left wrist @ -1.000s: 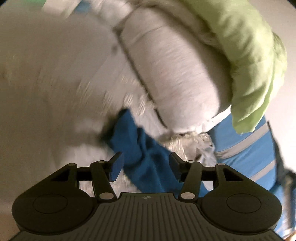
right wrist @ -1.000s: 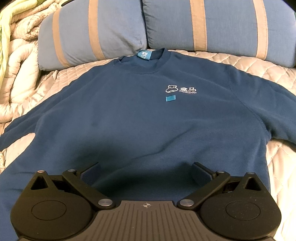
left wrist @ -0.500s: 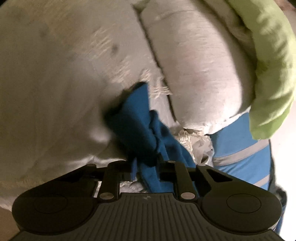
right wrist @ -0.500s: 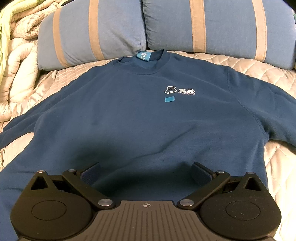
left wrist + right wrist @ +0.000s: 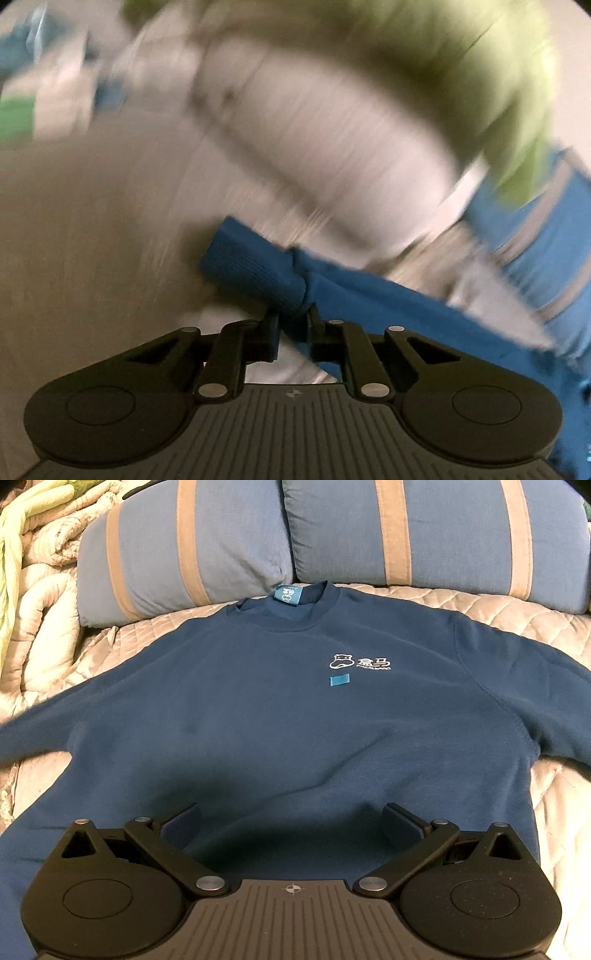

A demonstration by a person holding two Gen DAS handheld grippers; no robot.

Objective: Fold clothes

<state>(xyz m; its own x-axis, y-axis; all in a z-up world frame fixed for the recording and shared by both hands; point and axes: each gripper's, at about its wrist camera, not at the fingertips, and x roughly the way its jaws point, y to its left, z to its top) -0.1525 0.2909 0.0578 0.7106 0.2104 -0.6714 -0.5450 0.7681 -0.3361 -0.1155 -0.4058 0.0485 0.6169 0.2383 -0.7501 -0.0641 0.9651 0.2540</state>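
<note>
On the quilted beige bedspread [image 5: 517, 613], a navy sweatshirt [image 5: 280, 716] is lying flat, chest up, collar pointing toward two blue pillows with tan stripes [image 5: 436, 535] at the far side. Its ribbed sleeve cuff [image 5: 255, 273] is sitting pinched in the clenched left gripper [image 5: 293, 332], the view there smearing with blur. Over the near hem, the right gripper [image 5: 291, 823] is hanging released, fingers spread wide. A cream comforter [image 5: 40, 635] and lime-green cloth [image 5: 11, 554] are bunching at the far left.
</note>
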